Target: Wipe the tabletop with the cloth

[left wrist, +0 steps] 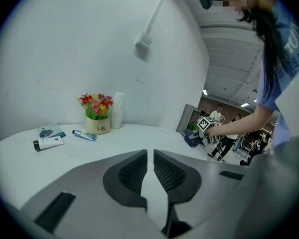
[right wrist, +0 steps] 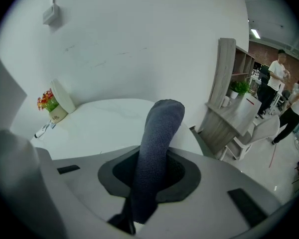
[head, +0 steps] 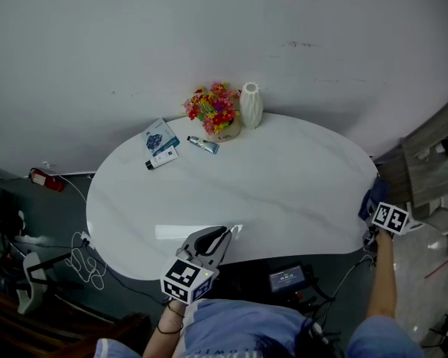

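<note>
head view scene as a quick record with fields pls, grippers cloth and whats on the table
left gripper: over the near table edge, jaws nearly together, nothing between them
right gripper: shut on dark blue-grey knitted cloth, at the table's right edge
white oval table, far side: pot of colourful flowers, white ribbed vase, small tube, blue booklet

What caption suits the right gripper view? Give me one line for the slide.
Right gripper shut on a dark cloth, white tabletop ahead, flowers at its far side.
</note>
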`<action>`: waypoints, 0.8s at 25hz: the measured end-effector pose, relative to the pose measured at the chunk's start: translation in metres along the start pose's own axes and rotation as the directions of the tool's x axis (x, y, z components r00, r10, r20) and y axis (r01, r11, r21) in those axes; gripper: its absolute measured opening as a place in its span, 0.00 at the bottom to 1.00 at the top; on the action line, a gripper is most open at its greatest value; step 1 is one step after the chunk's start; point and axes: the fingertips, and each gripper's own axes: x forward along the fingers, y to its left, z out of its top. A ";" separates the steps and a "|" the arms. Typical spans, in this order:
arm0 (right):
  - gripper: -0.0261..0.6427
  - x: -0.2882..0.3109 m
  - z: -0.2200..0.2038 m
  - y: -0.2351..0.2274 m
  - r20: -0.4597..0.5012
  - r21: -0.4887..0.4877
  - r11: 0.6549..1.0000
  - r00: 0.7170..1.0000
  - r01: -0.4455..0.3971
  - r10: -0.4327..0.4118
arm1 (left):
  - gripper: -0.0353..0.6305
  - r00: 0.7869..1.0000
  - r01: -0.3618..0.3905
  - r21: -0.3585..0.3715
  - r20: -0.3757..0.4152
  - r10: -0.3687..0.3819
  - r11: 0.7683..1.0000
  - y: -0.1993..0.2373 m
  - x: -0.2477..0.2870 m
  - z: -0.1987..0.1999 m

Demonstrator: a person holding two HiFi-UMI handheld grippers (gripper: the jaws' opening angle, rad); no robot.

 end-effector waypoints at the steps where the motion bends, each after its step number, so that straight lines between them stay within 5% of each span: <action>1: 0.14 -0.003 0.000 0.011 0.003 -0.002 1.000 1.000 -0.011 0.011 | 0.10 1.000 0.000 0.000 0.008 0.000 1.000 0.002 -0.004 0.001; 12: 0.14 -0.041 -0.023 0.211 0.025 -0.100 0.971 0.975 -0.216 0.219 | 0.10 0.996 -0.073 -0.020 0.052 0.074 0.997 0.064 -0.103 -0.028; 20: 0.14 -0.073 -0.086 0.403 -0.064 -0.286 0.874 0.918 -0.393 0.392 | 0.10 0.972 -0.219 -0.099 0.061 0.225 0.971 0.140 -0.218 -0.078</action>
